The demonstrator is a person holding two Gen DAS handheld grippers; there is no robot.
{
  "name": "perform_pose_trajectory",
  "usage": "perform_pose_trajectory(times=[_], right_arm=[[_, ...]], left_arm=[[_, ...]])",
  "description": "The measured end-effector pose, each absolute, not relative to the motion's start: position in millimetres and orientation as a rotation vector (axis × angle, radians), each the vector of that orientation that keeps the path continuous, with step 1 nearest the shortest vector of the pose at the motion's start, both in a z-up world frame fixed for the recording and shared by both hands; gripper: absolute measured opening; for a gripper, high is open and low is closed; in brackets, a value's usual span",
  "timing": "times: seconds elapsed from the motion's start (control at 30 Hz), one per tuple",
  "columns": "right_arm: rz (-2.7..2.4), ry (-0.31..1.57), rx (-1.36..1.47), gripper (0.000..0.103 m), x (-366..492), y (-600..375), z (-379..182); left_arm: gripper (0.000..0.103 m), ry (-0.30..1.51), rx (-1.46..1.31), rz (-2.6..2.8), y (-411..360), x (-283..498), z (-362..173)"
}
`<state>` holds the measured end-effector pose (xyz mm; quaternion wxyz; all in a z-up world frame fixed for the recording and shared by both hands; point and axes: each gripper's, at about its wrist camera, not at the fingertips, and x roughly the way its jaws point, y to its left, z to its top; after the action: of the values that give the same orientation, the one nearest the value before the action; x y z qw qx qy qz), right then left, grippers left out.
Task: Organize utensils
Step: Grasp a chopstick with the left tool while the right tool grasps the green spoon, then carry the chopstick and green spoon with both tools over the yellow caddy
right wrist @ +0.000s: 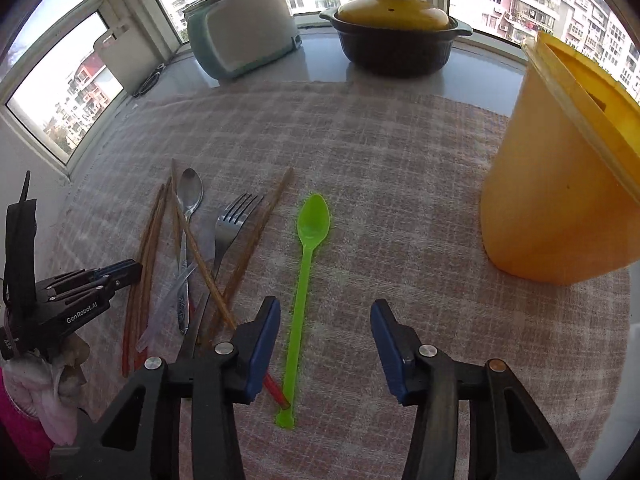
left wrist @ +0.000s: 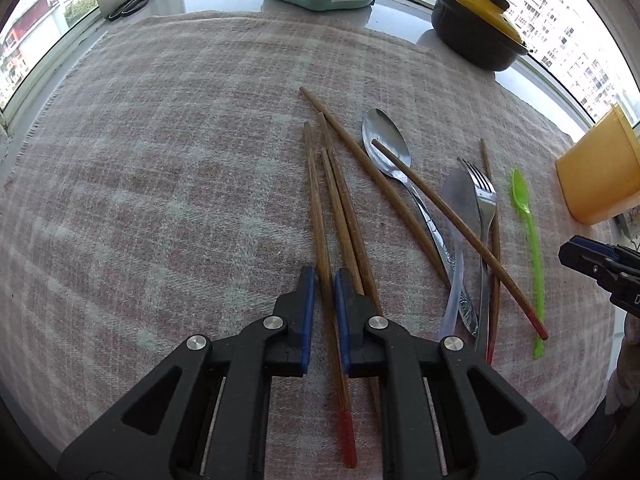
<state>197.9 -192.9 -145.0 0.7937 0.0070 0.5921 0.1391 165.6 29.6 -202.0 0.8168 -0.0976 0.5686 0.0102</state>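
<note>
Several wooden chopsticks with red ends lie on the checked cloth [left wrist: 160,160]. My left gripper [left wrist: 324,280] is shut on one chopstick [left wrist: 316,208], the leftmost of the pile. Beside it lie a metal spoon [left wrist: 386,146], a clear plastic spoon [left wrist: 460,200], a metal fork [left wrist: 484,196] and a green plastic spoon [left wrist: 528,240]. My right gripper [right wrist: 324,312] is open and empty, its jaws standing to either side of the green spoon's handle [right wrist: 304,264]. The left gripper also shows in the right wrist view [right wrist: 116,272].
An orange plastic container [right wrist: 560,184] stands at the right on the cloth. A dark pot with a yellow lid [right wrist: 396,36], a white and teal appliance [right wrist: 244,28], a cutting board [right wrist: 128,60] and scissors [left wrist: 132,2] sit on the sill by the windows.
</note>
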Motion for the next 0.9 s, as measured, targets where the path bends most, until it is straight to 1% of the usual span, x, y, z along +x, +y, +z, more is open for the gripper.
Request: perform_pose_trajectory(times=[0.07, 0.23, 0.43, 0.47, 0.53, 0.57, 0.6, 0.63, 0.67, 0.7, 0.73, 0.77, 0.83, 0.9], right_arm=[[0.307, 1.312, 0.022, 0.041, 206.0, -190.2, -155.1], [0.337, 1.352, 0.009, 0.041, 214.8, -179.2, -169.3], [0.342, 1.379, -0.059, 0.039, 220.9, -161.8, -176.8], [0.34, 1.384, -0.071, 0.037, 221.7, -159.9, -176.9], [0.34, 1.401, -0.108, 0.035, 223.3, -155.8, -177.8], [0.346, 1.406, -0.129, 0.034, 223.5, -153.4, -178.1], [0.347, 1.41, -0.158, 0.031, 225.5, -149.9, -179.1], [0.344, 1.412, -0.187, 0.025, 227.5, -146.5, -179.8], [0.34, 1.413, -0.212, 0.019, 228.5, -144.6, -180.0], [0.338, 1.414, -0.228, 0.016, 229.2, -143.8, -180.2], [0.336, 1.413, -0.238, 0.01, 229.1, -146.0, -179.9], [0.335, 1.413, -0.238, 0.008, 229.0, -148.3, -179.8], [0.332, 1.412, -0.214, 0.004, 228.0, -153.9, -179.0], [0.333, 1.41, -0.175, 0.004, 228.1, -161.2, -178.4]], left_arm=[[0.009, 1.203, -0.202, 0.026, 30.1, 167.8, -203.6], [0.007, 1.191, -0.21, 0.053, 39.9, 167.8, -204.7], [0.007, 1.215, -0.221, 0.063, 42.5, 161.9, -204.2], [0.007, 1.223, -0.22, 0.067, 40.9, 162.9, -203.9], [0.013, 1.236, -0.209, 0.06, 37.4, 167.5, -203.7], [0.023, 1.238, -0.213, 0.049, 35.7, 167.8, -202.9], [0.029, 1.237, -0.218, 0.046, 35.6, 170.6, -203.0], [0.029, 1.232, -0.22, 0.055, 36.0, 171.9, -203.2], [0.028, 1.229, -0.218, 0.06, 35.9, 172.6, -202.9], [0.014, 1.228, -0.214, 0.065, 36.6, 174.0, -202.9], [0.007, 1.227, -0.204, 0.086, 38.1, 174.4, -203.1], [0.004, 1.223, -0.224, 0.082, 41.7, 173.6, -203.4], [0.004, 1.219, -0.285, 0.067, 51.2, 171.4, -203.9], [0.004, 1.205, -0.298, 0.089, 59.1, 167.0, -201.9]])
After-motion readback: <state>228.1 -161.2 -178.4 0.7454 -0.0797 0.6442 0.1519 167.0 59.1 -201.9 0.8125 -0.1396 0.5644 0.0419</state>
